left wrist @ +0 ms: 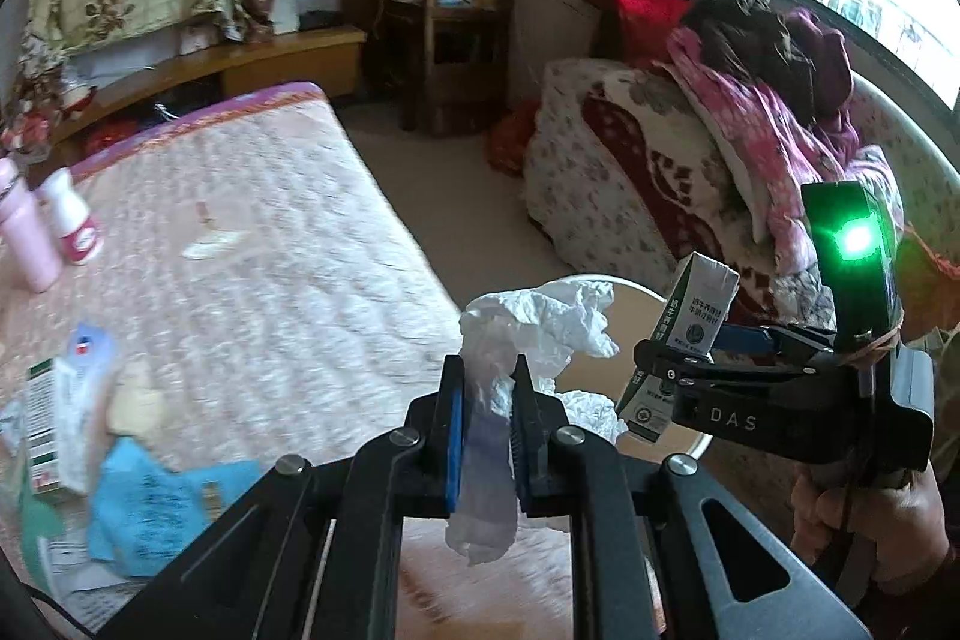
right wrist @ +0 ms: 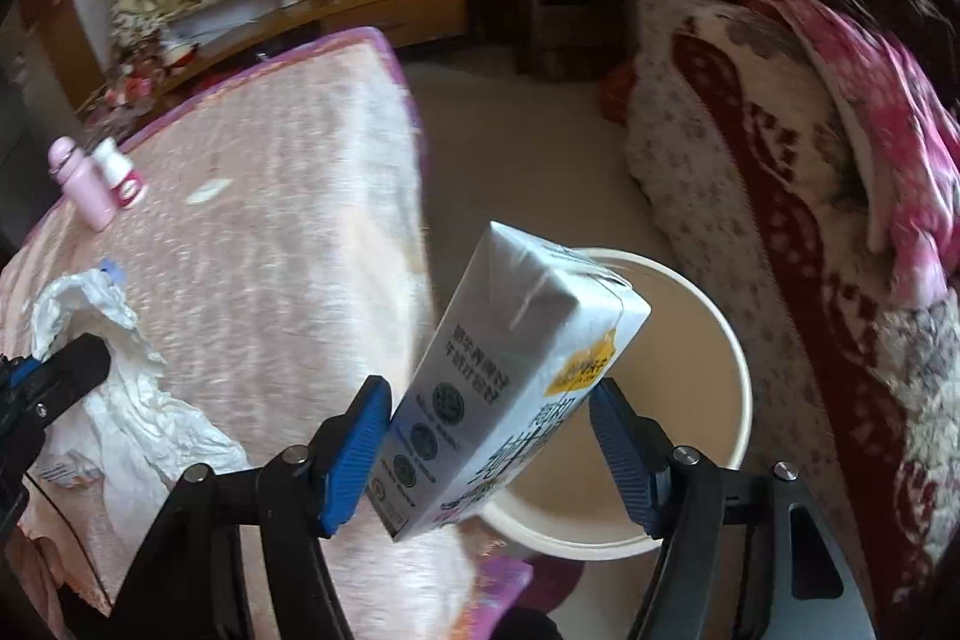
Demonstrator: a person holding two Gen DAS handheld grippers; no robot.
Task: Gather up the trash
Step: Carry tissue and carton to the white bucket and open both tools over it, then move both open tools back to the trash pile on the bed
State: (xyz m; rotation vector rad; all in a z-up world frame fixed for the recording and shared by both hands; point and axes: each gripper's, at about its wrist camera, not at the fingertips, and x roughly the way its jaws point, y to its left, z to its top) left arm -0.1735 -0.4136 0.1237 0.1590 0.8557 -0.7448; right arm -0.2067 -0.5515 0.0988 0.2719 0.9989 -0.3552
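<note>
My left gripper (left wrist: 489,430) is shut on a crumpled white tissue (left wrist: 540,316), which sticks out above and below the blue pads. It shows at the left edge of the right wrist view too, left gripper (right wrist: 60,376) with the tissue (right wrist: 138,412) over the pink bed cover. My right gripper (right wrist: 489,436) is shut on a white milk carton (right wrist: 516,376), tilted, with both blue pads against its sides. The carton hangs over the near rim of a round cream bin (right wrist: 738,358) on the floor. In the left wrist view the right gripper (left wrist: 690,358) holds the carton (left wrist: 699,304) over the bin (left wrist: 627,285).
On the bed (left wrist: 270,250) lie a pink bottle (left wrist: 24,232), a small white bottle (left wrist: 75,220), a green-white box (left wrist: 45,430) and blue paper (left wrist: 156,508). A blanket-covered sofa with clothes (right wrist: 780,160) flanks the bin's right. A wooden shelf (left wrist: 456,10) stands behind. A hand (left wrist: 870,520) grips the right tool.
</note>
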